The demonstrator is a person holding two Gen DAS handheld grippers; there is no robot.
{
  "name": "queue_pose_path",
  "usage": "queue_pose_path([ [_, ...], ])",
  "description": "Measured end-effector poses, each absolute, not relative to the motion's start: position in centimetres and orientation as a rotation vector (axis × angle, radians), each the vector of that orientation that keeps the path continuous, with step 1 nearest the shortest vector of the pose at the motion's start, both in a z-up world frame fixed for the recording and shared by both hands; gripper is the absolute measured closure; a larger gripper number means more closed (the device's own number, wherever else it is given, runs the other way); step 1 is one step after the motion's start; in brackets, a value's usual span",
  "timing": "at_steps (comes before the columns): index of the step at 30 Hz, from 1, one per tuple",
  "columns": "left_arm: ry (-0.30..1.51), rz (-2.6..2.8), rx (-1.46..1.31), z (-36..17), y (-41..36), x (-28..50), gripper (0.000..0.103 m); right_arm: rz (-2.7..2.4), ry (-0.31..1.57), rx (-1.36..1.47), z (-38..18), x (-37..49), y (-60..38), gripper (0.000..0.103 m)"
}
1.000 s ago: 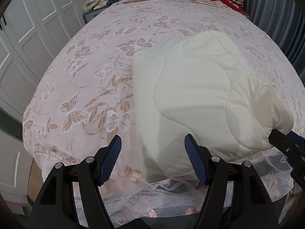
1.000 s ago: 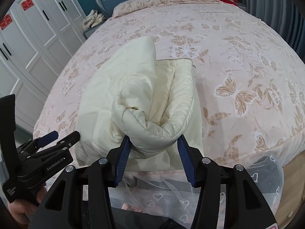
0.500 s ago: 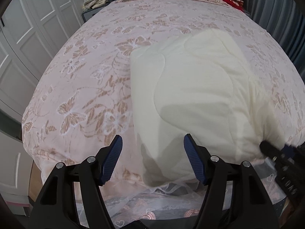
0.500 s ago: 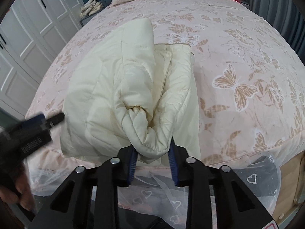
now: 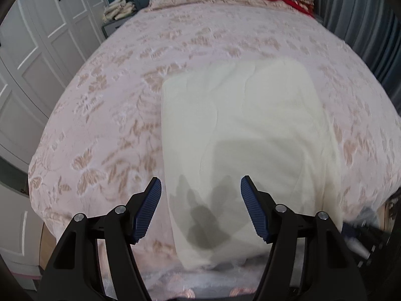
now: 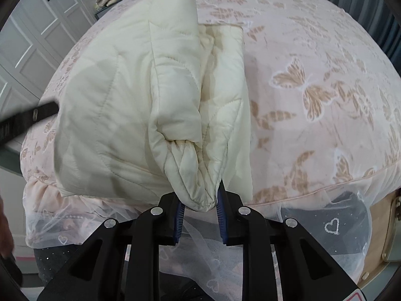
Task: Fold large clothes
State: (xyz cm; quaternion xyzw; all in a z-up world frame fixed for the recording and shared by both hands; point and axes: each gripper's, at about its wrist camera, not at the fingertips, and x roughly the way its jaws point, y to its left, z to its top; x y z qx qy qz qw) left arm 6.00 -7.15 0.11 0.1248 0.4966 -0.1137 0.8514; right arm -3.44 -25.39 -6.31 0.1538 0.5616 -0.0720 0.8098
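Right claw (image 6: 199,207) is closing, its blue pads pinching a bunched cuff of the cream quilted jacket (image 6: 140,105) at the foot edge of the bed (image 6: 313,80). Left claw (image 5: 200,209) hovers with jaws wide and nothing between them above the jacket's flat panel, which lies on the butterfly-print bedspread.

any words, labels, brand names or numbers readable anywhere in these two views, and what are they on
No text can be read in either view.
Wardrobe doors: a red patch at the top edge of the left wrist view, cut off and too blurred to read.
Right gripper: a red and white label corner at the bottom edge of its own view, cropped, nothing legible.
Left gripper: no marking visible.
Cream quilted garment and butterfly bedspread: pattern only, no lettering.
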Motion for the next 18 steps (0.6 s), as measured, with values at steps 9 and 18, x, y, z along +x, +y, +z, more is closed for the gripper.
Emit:
queue_pose_path([
  [9, 1.135, -0.215, 0.300, -4.2, -6.2, 4.7, 0.038, -0.164, 1.264, 0.335, -9.6, -2.7, -25.7, 0.083],
  [18, 1.143, -0.215, 0.309, -6.9, -6.2, 4.7, 0.032, -0.144, 1.302, 0.351, -12.0, -1.9, -26.0, 0.084],
])
